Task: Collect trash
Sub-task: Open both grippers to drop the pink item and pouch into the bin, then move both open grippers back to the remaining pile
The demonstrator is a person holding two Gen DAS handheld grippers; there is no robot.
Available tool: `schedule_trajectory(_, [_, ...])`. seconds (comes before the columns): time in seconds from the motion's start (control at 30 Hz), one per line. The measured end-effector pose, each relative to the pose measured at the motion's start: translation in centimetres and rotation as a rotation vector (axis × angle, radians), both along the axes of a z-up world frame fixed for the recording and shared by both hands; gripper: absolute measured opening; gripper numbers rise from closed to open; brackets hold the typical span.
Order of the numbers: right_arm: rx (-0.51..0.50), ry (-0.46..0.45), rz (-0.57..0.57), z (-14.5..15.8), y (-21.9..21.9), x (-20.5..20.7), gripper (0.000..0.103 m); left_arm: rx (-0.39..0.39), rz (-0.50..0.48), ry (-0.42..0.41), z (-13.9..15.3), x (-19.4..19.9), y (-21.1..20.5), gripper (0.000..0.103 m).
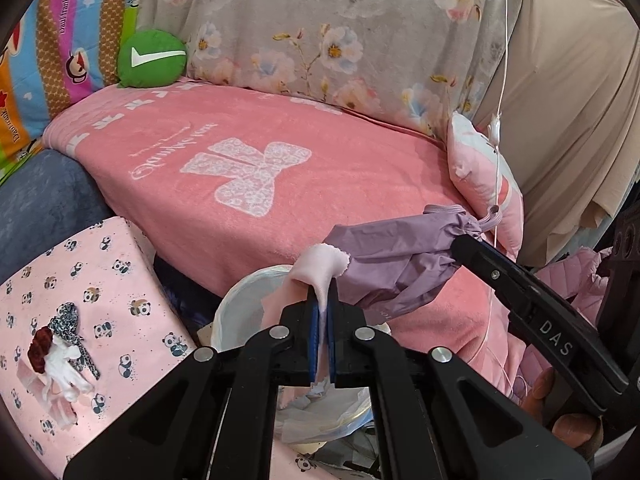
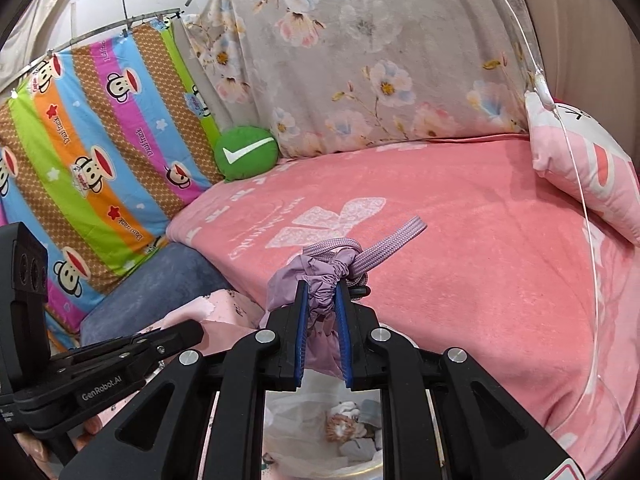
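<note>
Left gripper (image 1: 323, 312) is clamped narrow on a pale pink scrap of soft cloth (image 1: 316, 266), which droops over the fingertips directly above the white plastic-lined trash bin (image 1: 240, 304) just below the jaws. Right gripper (image 2: 322, 320) is pinched on the gathered drawstring neck of a crumpled lilac nylon pouch (image 2: 316, 284), its flat lilac cord (image 2: 394, 238) sticking out ahead; the same bin sits under it. Both items look light, limp and non-fragile; the nylon is likely slippery, so the bunched neck is the sound hold. More trash, a heap of white tissue and dark red bits (image 1: 56, 354), lies far left of the left gripper on the pink panda-print cushion (image 1: 120, 280); likely soft, so pinch it from above.
</note>
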State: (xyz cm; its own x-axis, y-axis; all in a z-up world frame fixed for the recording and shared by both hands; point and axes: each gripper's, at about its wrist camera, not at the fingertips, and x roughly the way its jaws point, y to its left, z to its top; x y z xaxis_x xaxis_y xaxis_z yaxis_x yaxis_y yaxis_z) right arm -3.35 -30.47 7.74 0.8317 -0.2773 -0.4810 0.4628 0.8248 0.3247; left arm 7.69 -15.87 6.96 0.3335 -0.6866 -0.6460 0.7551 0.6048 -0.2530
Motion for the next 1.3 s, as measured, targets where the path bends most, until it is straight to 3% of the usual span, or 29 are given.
schedule_trajectory(0.07, [0.006,-0.001,0.0,-0.2,-0.3,0.0,0.019,0.013,0.006,0.011,-0.4,0.2,-0.3,0.007])
schedule_trajectory(0.13, [0.009,-0.003,0.002,-0.4,-0.4,0.0,0.019,0.022,0.023,0.016,-0.6,0.3,-0.3,0.026])
schedule_trajectory(0.17, [0.008,-0.006,0.001,-0.4,-0.4,0.0,0.024,0.024,0.038,0.011,-0.6,0.4,-0.1,0.033])
schedule_trajectory(0.23, [0.007,-0.008,0.003,-0.4,-0.4,0.2,0.03,0.018,0.074,-0.008,-0.4,0.4,0.3,0.058])
schedule_trajectory(0.3, [0.008,-0.011,0.007,-0.4,-0.4,0.3,0.03,0.011,0.096,-0.019,-0.2,0.4,0.6,0.065])
schedule_trajectory(0.8, [0.008,-0.007,0.058,-0.3,1.3,1.1,0.034,0.022,0.174,-0.03,-0.2,1.1,2.6,0.065])
schedule_trajectory(1.17, [0.01,0.031,0.155,-1.5,5.3,3.5,0.035,0.054,0.309,-0.018,-1.6,2.7,7.7,0.066])
schedule_trajectory(1.3, [0.01,0.044,0.188,-2.0,7.2,4.4,0.035,0.056,0.371,0.0,-2.5,3.5,10.5,0.071])
